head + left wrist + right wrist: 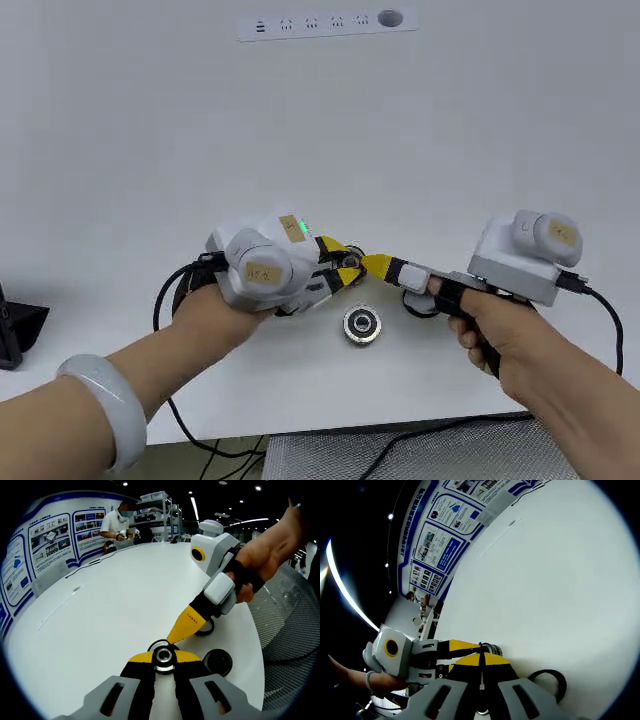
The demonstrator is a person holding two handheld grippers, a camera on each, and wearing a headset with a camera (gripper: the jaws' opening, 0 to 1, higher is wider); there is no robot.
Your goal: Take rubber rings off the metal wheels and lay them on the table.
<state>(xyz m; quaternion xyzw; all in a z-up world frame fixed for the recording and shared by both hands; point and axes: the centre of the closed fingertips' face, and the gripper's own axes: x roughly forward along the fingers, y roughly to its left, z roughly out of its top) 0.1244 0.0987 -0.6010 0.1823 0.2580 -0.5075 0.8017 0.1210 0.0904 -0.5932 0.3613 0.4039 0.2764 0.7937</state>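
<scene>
The step in hand is peeling the rubber ring [156, 643] off a wheel [164, 656] held up just above the white surface [300, 150]. The left gripper [340, 262] has its yellow fingers clamped on the wheel from both sides. The right gripper [372, 265] comes in from 3 o'clock with its fingers pressed together into one narrow point, and that point sits against the wheel's rim. I cannot tell whether any rubber is nipped between them.

As I read it, one ring is already off. A loose black ring [563, 684] lies flat on the surface under the right gripper, at about 4 o'clock from the held wheel. A second wheel [362, 323] sits on the surface at 6 o'clock from the held one, dark around its edge, so it probably has its ring on.

The next move seems to call for a firm hold from the left while the right point hooks or pinches the rubber and draws it out and off the rim. The ring can then go down beside the loose one.

The left gripper view looks straight at the wheel's face, with the black arc at 11 o'clock and the right point touching at 1 o'clock. The head view hides this contact behind the fingers. The right gripper view shows its own two fingers meeting along a thin seam. It also shows the loose ring as an open loop.
</scene>
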